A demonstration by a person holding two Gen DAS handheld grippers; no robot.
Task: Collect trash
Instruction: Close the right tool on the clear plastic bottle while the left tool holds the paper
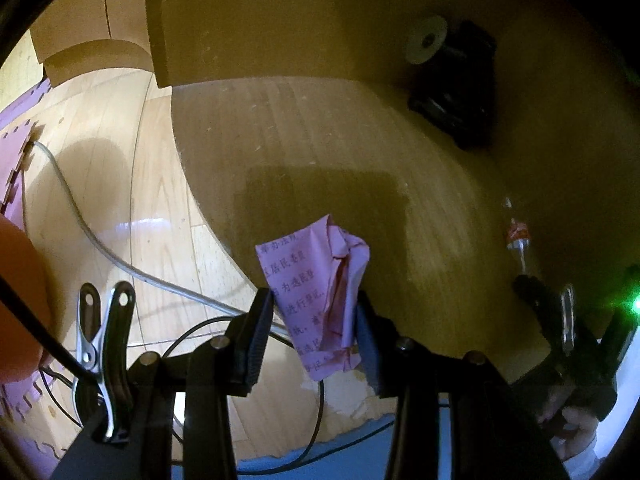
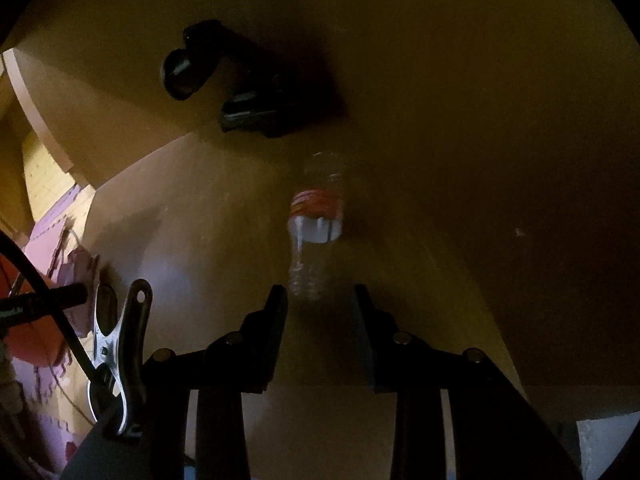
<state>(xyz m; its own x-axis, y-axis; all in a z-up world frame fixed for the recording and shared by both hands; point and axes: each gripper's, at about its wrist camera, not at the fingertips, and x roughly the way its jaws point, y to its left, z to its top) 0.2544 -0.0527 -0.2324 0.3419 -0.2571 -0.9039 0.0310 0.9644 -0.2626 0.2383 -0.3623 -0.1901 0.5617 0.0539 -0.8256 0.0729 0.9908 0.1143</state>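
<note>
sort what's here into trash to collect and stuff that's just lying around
Part of the job:
- crumpled pink paper, clamped in the left gripper
- clear plastic bottle with a red label, just ahead of the right gripper, whose fingers are not on it

Just lying about:
- black device on the wooden surface
- grey cable on the floor
- purple foam mat

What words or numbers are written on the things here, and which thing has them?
pink paper, between the left gripper jaws: printed Chinese characters in rows; I can make out "居民" and "进行", the rest are too blurred or creased to read.
plastic bottle: red and white label, its writing too blurred to read.
Nothing else here shows any writing.
</note>
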